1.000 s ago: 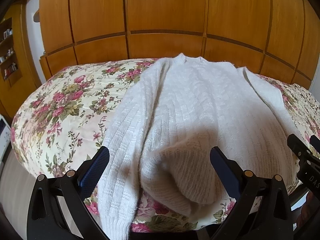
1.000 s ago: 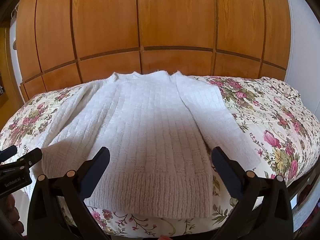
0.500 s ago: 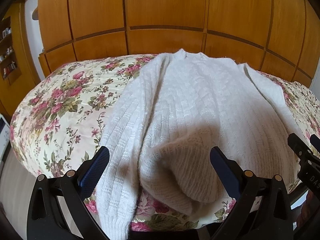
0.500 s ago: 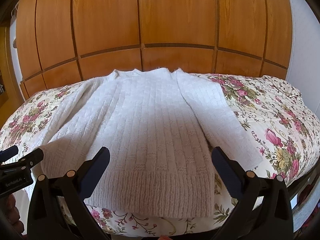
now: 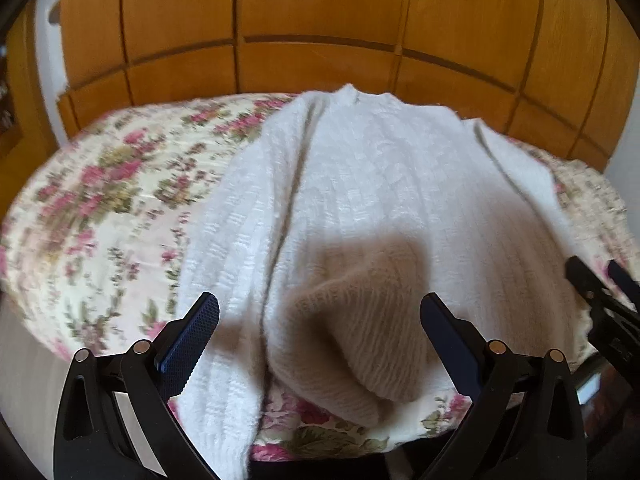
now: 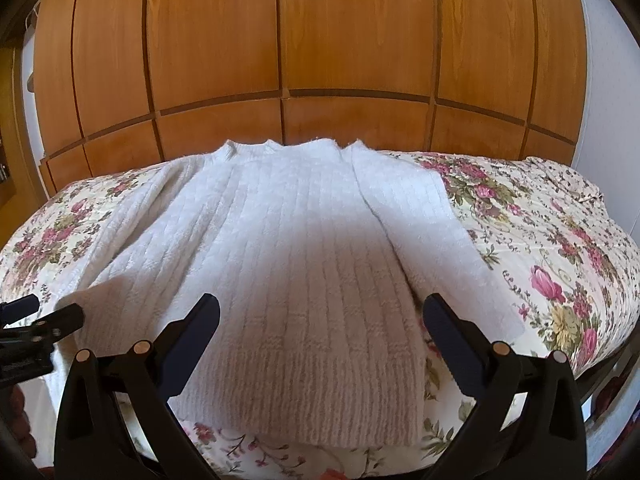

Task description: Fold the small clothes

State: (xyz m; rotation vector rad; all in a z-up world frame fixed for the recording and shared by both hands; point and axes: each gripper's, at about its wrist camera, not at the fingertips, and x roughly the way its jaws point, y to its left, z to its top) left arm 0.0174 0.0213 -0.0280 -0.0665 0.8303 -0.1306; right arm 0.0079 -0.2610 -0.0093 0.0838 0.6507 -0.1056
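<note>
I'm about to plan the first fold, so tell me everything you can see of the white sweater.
The white sweater is a fuzzy ribbed knit lying face-flat on the floral bedspread, collar toward the wooden wardrobe, ribbed hem nearest the cameras. Both sleeves lie alongside the body; the sleeve on the left trails over the bed's near edge. The hem's left corner looks rumpled and turned over. Both tongs, left and right, are open above the hem, not gripping it.

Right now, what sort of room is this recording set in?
Most likely a bedroom: a white knit sweater lies spread on a bed with a floral quilt, and a wall of wooden wardrobe doors stands behind it.
</note>
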